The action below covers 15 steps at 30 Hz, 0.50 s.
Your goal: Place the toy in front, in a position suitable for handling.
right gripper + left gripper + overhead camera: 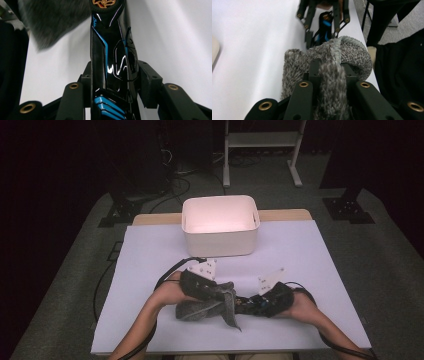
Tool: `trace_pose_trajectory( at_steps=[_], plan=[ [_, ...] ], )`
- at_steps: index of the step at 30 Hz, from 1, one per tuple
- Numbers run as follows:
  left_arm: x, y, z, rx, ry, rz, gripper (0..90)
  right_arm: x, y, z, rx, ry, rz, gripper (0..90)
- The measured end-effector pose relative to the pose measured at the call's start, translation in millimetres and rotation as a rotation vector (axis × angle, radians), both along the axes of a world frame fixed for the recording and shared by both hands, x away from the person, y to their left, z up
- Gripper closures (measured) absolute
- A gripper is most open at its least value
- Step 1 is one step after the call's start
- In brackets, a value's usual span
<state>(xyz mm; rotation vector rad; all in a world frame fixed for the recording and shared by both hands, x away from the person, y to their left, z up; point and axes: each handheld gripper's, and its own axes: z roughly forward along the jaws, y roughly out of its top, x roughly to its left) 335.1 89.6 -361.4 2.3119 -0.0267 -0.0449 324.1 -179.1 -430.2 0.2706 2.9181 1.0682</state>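
A grey fuzzy knit cloth [202, 309] lies bunched on the white table cover [310, 255] near the front edge. My left gripper [222, 292] is shut on a fold of it; in the left gripper view the cloth [352, 55] bulges up between and over the jaws of my left gripper [330, 68]. My right gripper [251, 305] is shut on a glossy black object with blue lines [112, 57] and a gold emblem at its far tip. That tip points at the cloth [55, 17]. The right gripper [322, 27] and its black-and-blue object [324, 23] face the cloth's open edge.
An empty white bin [220, 225] stands at the back middle of the table. A person's dark clothing [402, 70] is close to the table's front edge. A white frame [262, 150] and cables are on the floor beyond.
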Motion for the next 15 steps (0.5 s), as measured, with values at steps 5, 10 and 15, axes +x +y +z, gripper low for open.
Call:
trace_pose_trajectory(
  at_steps=[5, 10, 15],
  plan=[
    [-1.8, 1.6, -10.5, 0.047, -0.005, 0.011, 76.1, 9.2, 43.6, -0.7, 0.025, 0.01, 0.057, 55.0],
    [-2.3, 4.4, -18.6, 0.069, -0.003, 0.027, 76.0, 11.4, 53.1, -7.8, 0.028, 0.025, 0.056, 53.7],
    [-1.5, 2.7, -18.2, 0.076, -0.006, 0.024, 76.1, 7.2, 33.4, -3.7, 0.065, 0.014, 0.015, 45.7]
  ],
)
